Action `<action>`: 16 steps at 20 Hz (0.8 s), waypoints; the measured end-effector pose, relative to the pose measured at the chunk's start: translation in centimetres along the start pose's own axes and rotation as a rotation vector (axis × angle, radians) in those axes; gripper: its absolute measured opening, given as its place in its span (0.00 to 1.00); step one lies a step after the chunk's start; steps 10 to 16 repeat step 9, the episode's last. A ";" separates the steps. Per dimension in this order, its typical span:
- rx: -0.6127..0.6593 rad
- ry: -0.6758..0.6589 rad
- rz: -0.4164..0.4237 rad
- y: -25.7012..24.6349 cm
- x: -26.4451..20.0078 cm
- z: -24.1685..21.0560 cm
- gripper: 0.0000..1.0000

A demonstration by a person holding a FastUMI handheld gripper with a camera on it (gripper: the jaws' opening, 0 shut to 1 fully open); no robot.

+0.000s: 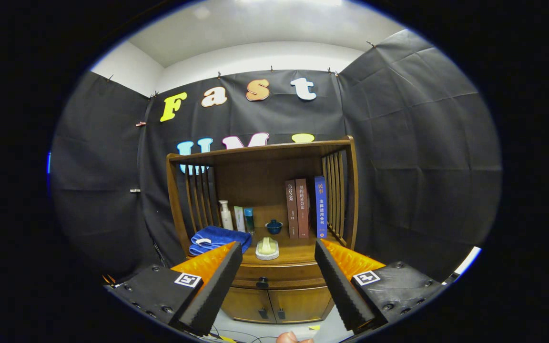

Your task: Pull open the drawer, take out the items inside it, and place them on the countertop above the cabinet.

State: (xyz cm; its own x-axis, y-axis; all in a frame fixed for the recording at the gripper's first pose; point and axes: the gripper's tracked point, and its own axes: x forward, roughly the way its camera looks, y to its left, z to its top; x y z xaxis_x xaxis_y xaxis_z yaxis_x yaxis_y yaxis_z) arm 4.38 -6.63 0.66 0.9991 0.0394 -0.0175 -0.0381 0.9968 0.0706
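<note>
Wooden drawer [274,272] with the dark knob [262,282] is shut, right under my cabinet's countertop [298,251].

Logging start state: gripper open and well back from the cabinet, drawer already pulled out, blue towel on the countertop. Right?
Not quite. In the gripper view the drawer is closed, flush with the cabinet front, its dark knob untouched. The rest holds: gripper open and empty, short of the cabinet, and the blue towel lies on the countertop.
</note>
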 end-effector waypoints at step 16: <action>-0.024 -0.050 -0.004 0.9 -0.3 0.9 1.00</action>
